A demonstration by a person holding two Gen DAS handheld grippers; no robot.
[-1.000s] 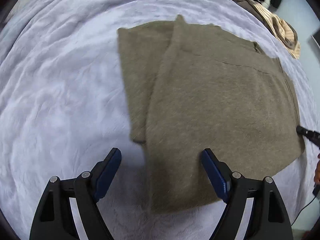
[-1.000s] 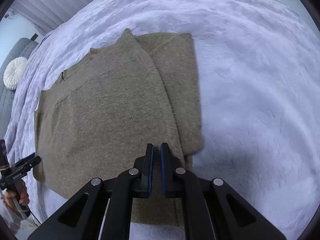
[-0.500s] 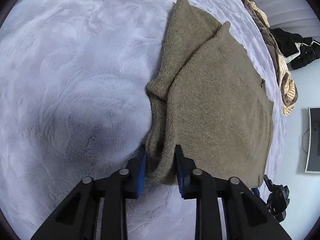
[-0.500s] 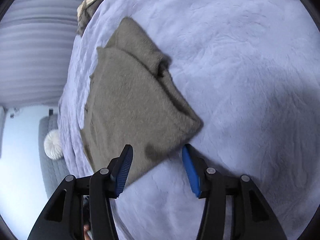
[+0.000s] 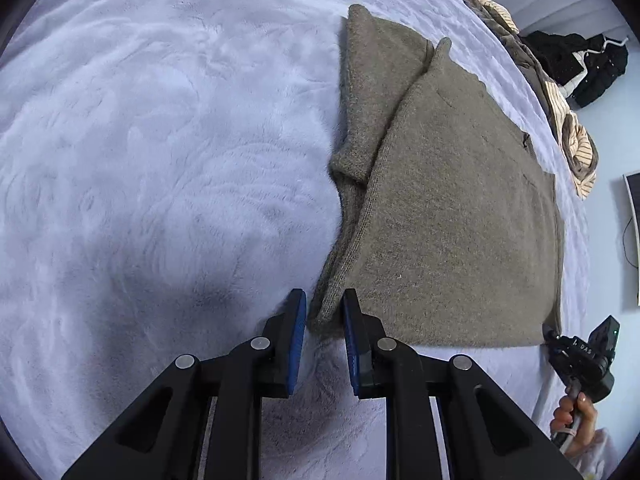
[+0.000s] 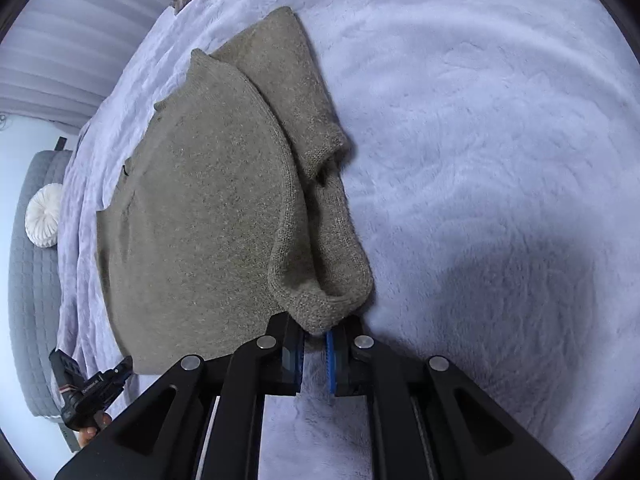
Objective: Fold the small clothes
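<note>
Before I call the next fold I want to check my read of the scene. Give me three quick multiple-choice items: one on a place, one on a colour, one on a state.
1. Where is the round white cushion?
A. On the sweater
B. On the grey quilted seat beside the bed
C. Between a gripper's fingers

2. What colour is the blanket under the sweater?
A. Pale lilac
B. Red
C. Dark green

3. What is the left gripper doing?
A. Wide open, clear of any cloth
B. Closed on the sweater's near corner
C. Holding the cushion

Answers:
1 B: the cushion rests against the grey seat.
2 A: the blanket is pale lilac all over.
3 B: the left gripper has the corner of the sweater pinched between its blue pads.
</note>
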